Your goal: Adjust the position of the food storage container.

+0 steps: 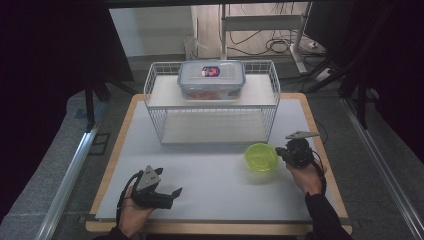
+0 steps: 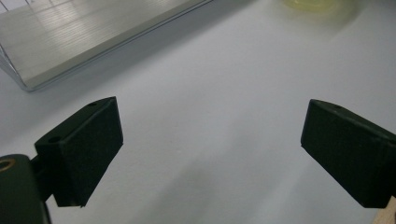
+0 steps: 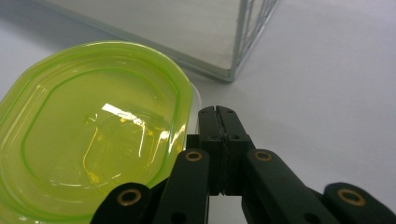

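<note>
A lime-green translucent dish (image 1: 261, 157) sits on the white mat, right of centre. My right gripper (image 1: 281, 152) is at its right rim, low over the mat. In the right gripper view the jaws (image 3: 218, 112) are pressed together right beside the dish rim (image 3: 93, 130), and I see nothing between the pads. My left gripper (image 1: 169, 182) rests near the front left of the mat with its jaws wide apart. In the left gripper view, bare mat lies between the fingers (image 2: 210, 149), and the dish (image 2: 313, 3) shows blurred at the top edge.
A white wire rack (image 1: 212, 105) with two shelves stands at the back of the mat. A clear lidded box (image 1: 211, 79) sits on its top shelf. The rack's lower shelf (image 2: 84, 37) and corner (image 3: 187, 32) are close by. The wooden table edge (image 1: 115, 150) frames the mat.
</note>
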Action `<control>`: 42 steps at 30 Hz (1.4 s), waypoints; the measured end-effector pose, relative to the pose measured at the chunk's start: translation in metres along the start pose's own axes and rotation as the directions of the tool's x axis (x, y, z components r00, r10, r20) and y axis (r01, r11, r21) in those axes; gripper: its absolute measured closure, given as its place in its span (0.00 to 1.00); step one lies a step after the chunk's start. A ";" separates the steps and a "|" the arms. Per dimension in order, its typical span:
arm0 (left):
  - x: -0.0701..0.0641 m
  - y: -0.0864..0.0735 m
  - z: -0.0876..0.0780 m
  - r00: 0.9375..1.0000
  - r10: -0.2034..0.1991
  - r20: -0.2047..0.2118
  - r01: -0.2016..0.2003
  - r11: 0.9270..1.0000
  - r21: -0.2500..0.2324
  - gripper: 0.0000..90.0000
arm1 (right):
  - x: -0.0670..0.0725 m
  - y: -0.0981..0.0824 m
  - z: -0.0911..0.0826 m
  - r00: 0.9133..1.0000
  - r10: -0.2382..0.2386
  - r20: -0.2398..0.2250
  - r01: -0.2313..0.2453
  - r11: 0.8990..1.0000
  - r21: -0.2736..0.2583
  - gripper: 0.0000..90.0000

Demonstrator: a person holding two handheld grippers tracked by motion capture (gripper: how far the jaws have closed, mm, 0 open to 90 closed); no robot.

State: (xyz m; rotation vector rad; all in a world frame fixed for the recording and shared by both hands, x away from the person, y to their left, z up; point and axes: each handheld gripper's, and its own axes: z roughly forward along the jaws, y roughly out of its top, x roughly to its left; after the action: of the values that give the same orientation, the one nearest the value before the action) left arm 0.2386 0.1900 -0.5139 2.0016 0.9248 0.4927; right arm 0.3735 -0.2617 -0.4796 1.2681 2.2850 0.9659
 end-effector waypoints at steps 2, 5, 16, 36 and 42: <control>0.000 0.000 0.000 1.000 -0.001 0.001 0.001 1.000 0.001 0.06 | 0.001 -0.001 0.000 1.000 -0.002 -0.005 0.002 1.000 0.000 0.99; 0.000 0.000 0.000 1.000 -0.002 0.002 0.002 1.000 0.002 0.06 | 0.006 -0.002 -0.001 1.000 -0.005 -0.015 0.005 1.000 0.004 1.00; -0.001 0.000 0.000 1.000 -0.003 0.006 0.003 1.000 0.007 0.06 | 0.031 -0.004 0.001 0.996 -0.052 -0.077 0.055 0.998 0.032 0.99; -0.001 0.000 0.001 1.000 -0.001 0.012 0.001 1.000 0.013 0.06 | 0.031 -0.004 0.009 0.996 -0.049 -0.071 0.052 0.998 0.045 0.99; -0.001 0.000 0.002 1.000 0.000 0.013 0.000 1.000 0.016 0.06 | 0.023 0.004 0.012 0.998 -0.028 -0.063 0.029 1.000 0.010 0.99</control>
State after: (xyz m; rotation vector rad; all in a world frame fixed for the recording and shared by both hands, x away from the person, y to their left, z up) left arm 0.2389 0.1879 -0.5148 2.0173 0.9235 0.4735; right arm 0.3705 -0.2363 -0.4849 1.2226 2.3528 0.9981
